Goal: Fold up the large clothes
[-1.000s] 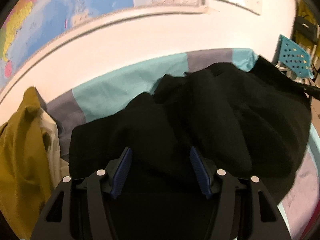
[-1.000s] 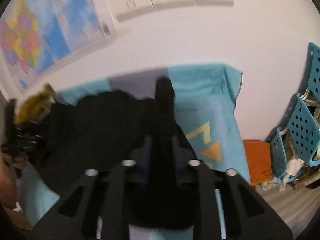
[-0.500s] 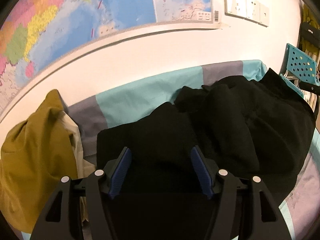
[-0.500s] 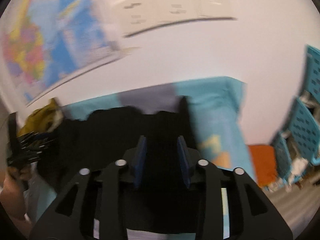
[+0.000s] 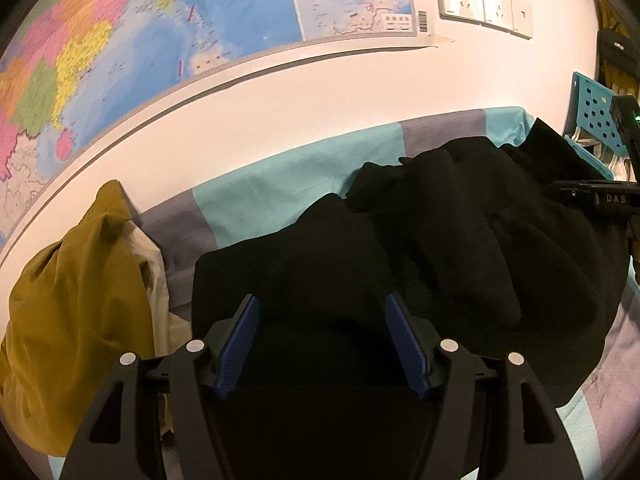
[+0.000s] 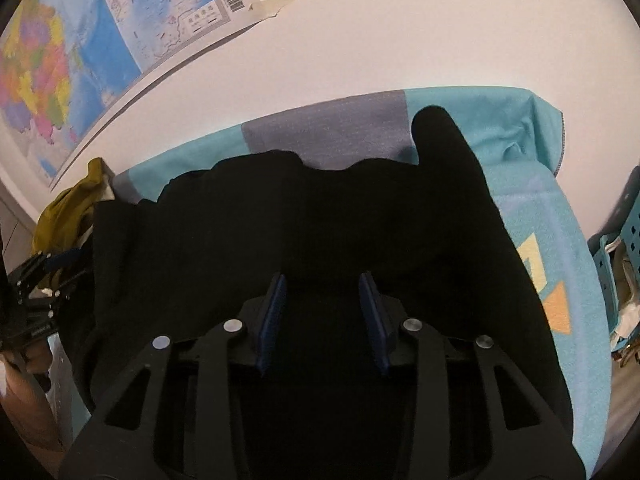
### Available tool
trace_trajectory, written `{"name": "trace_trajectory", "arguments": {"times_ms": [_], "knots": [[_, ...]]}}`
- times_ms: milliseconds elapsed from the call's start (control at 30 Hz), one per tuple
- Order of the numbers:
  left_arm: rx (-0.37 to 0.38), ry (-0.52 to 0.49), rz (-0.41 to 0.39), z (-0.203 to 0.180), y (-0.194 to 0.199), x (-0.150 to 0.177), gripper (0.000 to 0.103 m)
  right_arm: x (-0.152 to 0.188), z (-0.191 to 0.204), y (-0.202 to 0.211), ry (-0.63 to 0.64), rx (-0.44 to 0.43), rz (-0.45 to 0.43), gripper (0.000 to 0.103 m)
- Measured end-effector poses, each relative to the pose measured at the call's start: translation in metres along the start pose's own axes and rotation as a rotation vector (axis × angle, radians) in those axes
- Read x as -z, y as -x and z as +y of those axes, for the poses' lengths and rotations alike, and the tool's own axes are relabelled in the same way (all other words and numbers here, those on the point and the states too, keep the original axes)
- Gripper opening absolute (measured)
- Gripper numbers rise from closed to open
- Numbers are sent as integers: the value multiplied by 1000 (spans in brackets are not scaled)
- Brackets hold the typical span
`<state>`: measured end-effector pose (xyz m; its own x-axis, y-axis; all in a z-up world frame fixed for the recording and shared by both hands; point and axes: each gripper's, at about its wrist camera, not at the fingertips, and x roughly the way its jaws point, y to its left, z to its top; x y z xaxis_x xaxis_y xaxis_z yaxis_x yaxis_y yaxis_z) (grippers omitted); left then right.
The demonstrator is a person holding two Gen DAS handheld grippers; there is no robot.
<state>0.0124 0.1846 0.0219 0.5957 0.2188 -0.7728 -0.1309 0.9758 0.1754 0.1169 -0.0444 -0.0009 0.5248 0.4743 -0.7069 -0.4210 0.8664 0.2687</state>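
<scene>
A large black garment lies rumpled across a teal and grey blanket. It also fills the right wrist view, with one narrow part reaching toward the back wall. My left gripper is open over the garment's near left part, jaws wide apart, nothing between them. My right gripper is open above the garment's near middle. Each gripper shows at the edge of the other's view, the right one at the far right and the left one at the far left.
A mustard and cream pile of clothes lies at the blanket's left end. A map and sockets hang on the white wall behind. Teal perforated chairs stand to the right of the blanket.
The right gripper opened and let go of the black cloth it held. Both cameras pulled back and rose. The garment settled lower on the blanket.
</scene>
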Motion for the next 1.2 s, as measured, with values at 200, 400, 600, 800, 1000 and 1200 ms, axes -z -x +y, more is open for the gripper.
{"name": "trace_trajectory", "arguments": {"times_ms": [200, 400, 600, 800, 1000, 1200], "knots": [[-9, 39, -21, 16, 11, 9, 68, 3, 42, 37, 118, -62, -76, 46], [14, 93, -20, 45, 32, 42, 68, 40, 134, 63, 453, -209, -75, 65], [104, 139, 4, 60, 51, 86, 68, 94, 208, 52, 774, -192, -56, 74], [231, 188, 51, 57, 36, 107, 72, 118, 230, 13, 925, -82, 0, 71], [353, 223, 76, 55, 20, 105, 34, 80, 194, 14, 665, -216, 52, 60], [309, 186, 59, 50, 24, 106, 45, 38, 175, 37, 455, -282, -12, 65]]}}
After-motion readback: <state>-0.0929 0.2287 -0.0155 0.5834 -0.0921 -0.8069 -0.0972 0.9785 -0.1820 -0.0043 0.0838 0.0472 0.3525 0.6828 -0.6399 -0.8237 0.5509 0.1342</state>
